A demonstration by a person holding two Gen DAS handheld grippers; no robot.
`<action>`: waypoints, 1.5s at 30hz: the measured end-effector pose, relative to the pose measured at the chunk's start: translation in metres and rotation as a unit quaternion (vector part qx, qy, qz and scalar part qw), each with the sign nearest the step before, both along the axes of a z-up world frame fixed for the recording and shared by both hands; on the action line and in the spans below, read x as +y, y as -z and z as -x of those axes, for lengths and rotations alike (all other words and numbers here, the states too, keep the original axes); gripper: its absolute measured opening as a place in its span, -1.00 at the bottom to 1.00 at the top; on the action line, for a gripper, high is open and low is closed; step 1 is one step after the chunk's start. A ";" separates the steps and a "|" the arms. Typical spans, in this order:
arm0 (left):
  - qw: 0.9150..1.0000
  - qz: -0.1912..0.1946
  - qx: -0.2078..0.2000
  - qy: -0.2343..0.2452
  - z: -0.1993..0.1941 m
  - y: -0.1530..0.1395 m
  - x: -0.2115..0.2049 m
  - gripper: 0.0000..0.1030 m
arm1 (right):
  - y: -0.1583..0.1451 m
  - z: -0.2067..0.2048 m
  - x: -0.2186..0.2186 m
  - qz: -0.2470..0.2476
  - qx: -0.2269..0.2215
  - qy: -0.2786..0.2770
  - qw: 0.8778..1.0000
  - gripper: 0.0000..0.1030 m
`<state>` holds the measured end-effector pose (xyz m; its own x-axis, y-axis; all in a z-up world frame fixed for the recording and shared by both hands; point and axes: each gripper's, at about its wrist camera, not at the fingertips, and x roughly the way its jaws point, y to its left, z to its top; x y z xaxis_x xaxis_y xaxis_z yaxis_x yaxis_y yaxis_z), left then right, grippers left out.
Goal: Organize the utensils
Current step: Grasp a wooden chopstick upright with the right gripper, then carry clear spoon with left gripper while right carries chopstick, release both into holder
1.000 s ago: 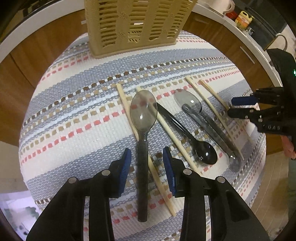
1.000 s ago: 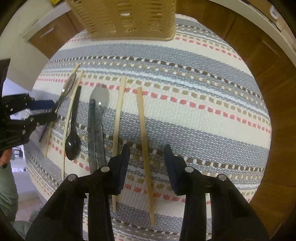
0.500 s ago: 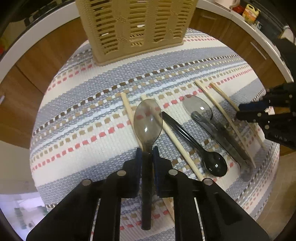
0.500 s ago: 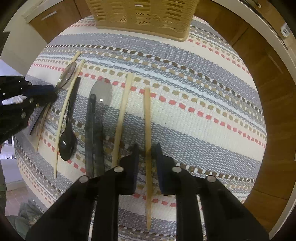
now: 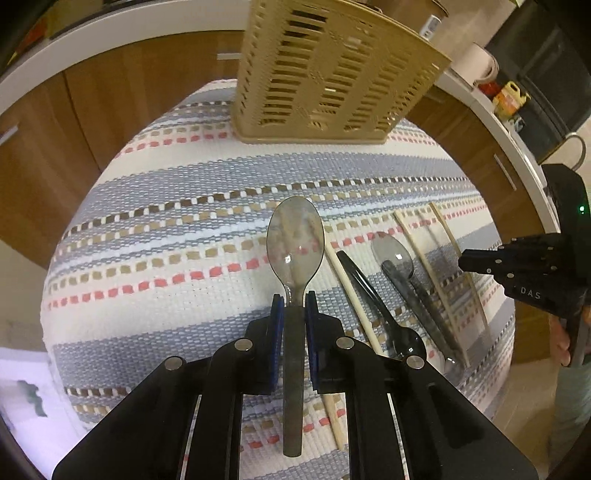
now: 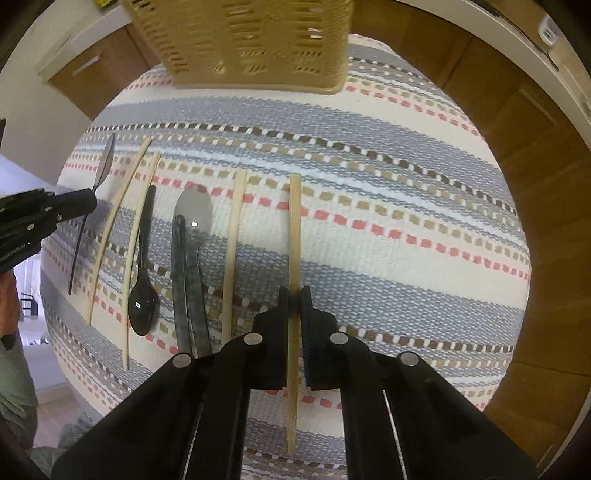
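My left gripper (image 5: 294, 301) is shut on the handle of a clear grey spoon (image 5: 295, 240) and holds it lifted above the striped mat (image 5: 166, 236). My right gripper (image 6: 294, 295) is shut on a wooden chopstick (image 6: 294, 229), also raised off the mat. A tan slotted utensil basket (image 5: 325, 74) stands at the far edge of the mat; it also shows in the right wrist view (image 6: 251, 40). On the mat lie a black spoon (image 6: 142, 295), a grey spoon (image 6: 192, 218) and more chopsticks (image 6: 232, 251).
Wooden cabinets (image 5: 92, 96) and a white counter edge (image 5: 110, 26) ring the mat. The right gripper shows at the right of the left wrist view (image 5: 517, 266); the left gripper shows at the left of the right wrist view (image 6: 44, 218).
Both grippers went from open to shut, the left on the clear spoon, the right on a chopstick, then lifted them off the mat toward the basket.
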<state>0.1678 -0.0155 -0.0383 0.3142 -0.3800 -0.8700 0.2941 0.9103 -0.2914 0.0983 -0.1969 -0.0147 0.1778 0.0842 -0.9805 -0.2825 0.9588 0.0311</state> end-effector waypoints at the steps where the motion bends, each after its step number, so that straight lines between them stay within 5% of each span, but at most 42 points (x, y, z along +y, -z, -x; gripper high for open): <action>1: 1.000 0.002 -0.001 -0.002 0.000 0.000 0.001 -0.81 | 0.000 -0.002 -0.002 0.002 0.000 0.001 1.000 -0.91; 9: 1.000 0.011 0.001 -0.004 0.013 0.004 0.018 -0.81 | 0.015 -0.013 -0.014 -0.003 0.033 -0.003 0.999 -0.87; 11: 1.000 0.012 -0.001 -0.004 0.014 0.003 0.019 -0.81 | 0.017 -0.015 -0.014 -0.011 0.045 -0.002 0.999 -0.72; 13: 1.000 0.014 -0.002 -0.004 0.014 0.002 0.020 -0.81 | 0.017 -0.015 -0.014 -0.012 0.050 0.000 0.999 -0.27; 15: 1.000 0.017 -0.002 -0.005 0.014 0.002 0.021 -0.81 | 0.020 -0.014 -0.010 0.009 0.044 -0.006 0.999 -0.25; 20: 1.000 0.022 -0.005 -0.007 0.017 0.000 0.027 -0.81 | 0.024 -0.003 0.016 0.046 0.031 -0.024 0.998 -0.32; 24: 0.999 0.027 -0.013 -0.011 0.019 -0.006 0.028 -0.81 | 0.028 0.011 0.040 0.058 0.025 -0.046 0.997 -0.91; 30: 0.998 0.046 -0.039 -0.022 0.021 -0.019 0.038 -0.81 | 0.024 0.020 0.039 0.038 0.005 -0.037 0.999 -0.91; 38: 0.989 0.104 -0.102 -0.036 0.025 -0.056 0.054 -0.81 | -0.034 0.031 0.009 -0.047 -0.079 -0.021 0.995 -0.91; 45: 0.970 0.151 -0.183 -0.048 0.026 -0.105 0.057 -0.81 | -0.090 0.023 -0.006 -0.121 -0.172 -0.009 0.978 -0.91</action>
